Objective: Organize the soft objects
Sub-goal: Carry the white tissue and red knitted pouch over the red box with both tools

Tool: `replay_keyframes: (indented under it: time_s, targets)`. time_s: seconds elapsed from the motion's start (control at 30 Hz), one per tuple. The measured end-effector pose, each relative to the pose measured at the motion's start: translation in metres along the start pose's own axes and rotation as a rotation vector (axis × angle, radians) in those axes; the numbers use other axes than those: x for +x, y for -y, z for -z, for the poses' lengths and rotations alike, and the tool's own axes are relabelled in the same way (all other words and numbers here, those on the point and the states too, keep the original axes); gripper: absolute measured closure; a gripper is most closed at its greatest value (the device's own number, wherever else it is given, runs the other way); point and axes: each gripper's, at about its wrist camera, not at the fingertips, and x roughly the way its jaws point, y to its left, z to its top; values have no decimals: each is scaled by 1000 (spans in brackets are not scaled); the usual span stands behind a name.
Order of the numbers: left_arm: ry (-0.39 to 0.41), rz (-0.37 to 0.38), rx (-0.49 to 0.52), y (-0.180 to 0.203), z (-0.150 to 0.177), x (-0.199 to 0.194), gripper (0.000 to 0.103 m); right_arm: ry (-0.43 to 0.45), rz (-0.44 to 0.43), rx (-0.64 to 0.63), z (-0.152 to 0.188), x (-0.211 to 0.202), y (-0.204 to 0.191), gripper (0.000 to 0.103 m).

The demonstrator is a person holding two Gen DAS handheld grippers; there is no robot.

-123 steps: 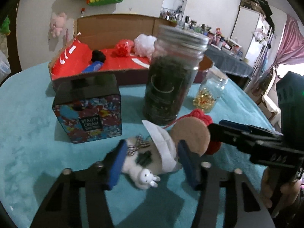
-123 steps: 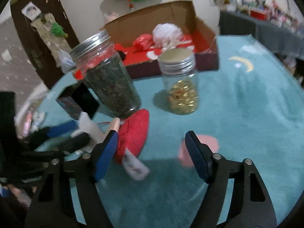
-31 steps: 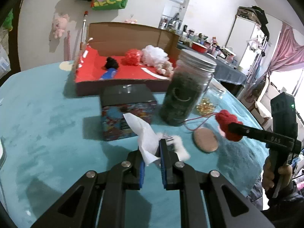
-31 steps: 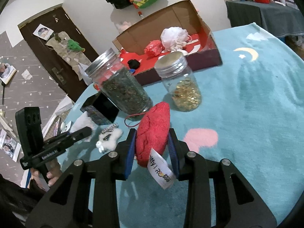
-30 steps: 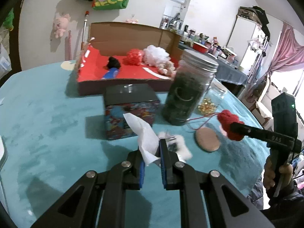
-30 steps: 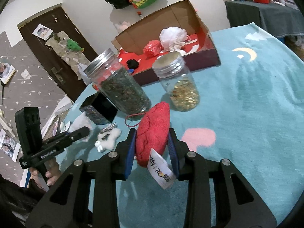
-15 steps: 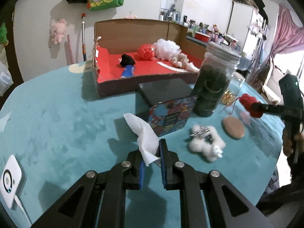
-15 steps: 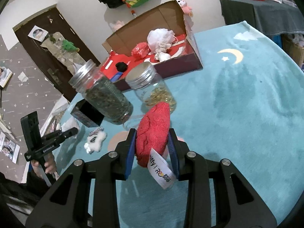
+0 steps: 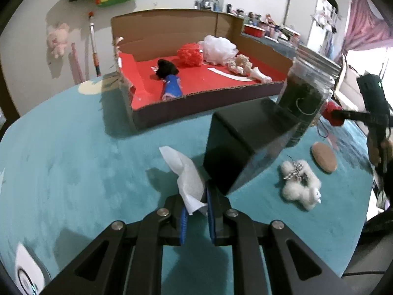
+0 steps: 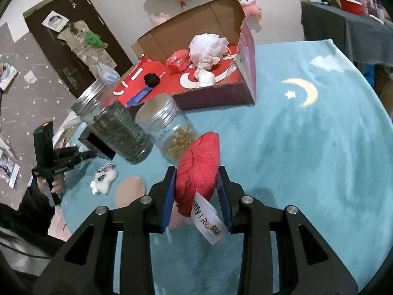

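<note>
Left tongs (image 9: 197, 211) pinch white tissue (image 9: 188, 177), a black tin (image 9: 245, 145) just ahead. Right tongs (image 10: 196, 194) clamp the red plush (image 10: 199, 169), jars (image 10: 172, 125) ahead before the cardboard box (image 10: 248, 56); the worktop (image 10: 307, 147) lies bare toward its right edge.

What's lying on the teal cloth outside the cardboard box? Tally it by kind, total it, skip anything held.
Glass jars: 2 (dark-filled jar, gold-filled jar)
Black tin: 1
White plush toy: 1
Tan disc: 1
White device: 1
Total: 6
</note>
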Motion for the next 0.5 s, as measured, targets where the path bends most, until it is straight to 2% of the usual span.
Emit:
replay_keyframes:
  time_s: [0.2, 0.5]
  targets:
    - [-16, 44, 64, -7, -13, 9, 89, -30, -19, -47, -19, 5, 9, 72]
    - [-25, 70, 113, -15, -29, 13, 89, -34, -64, -89, -42, 9, 10, 72]
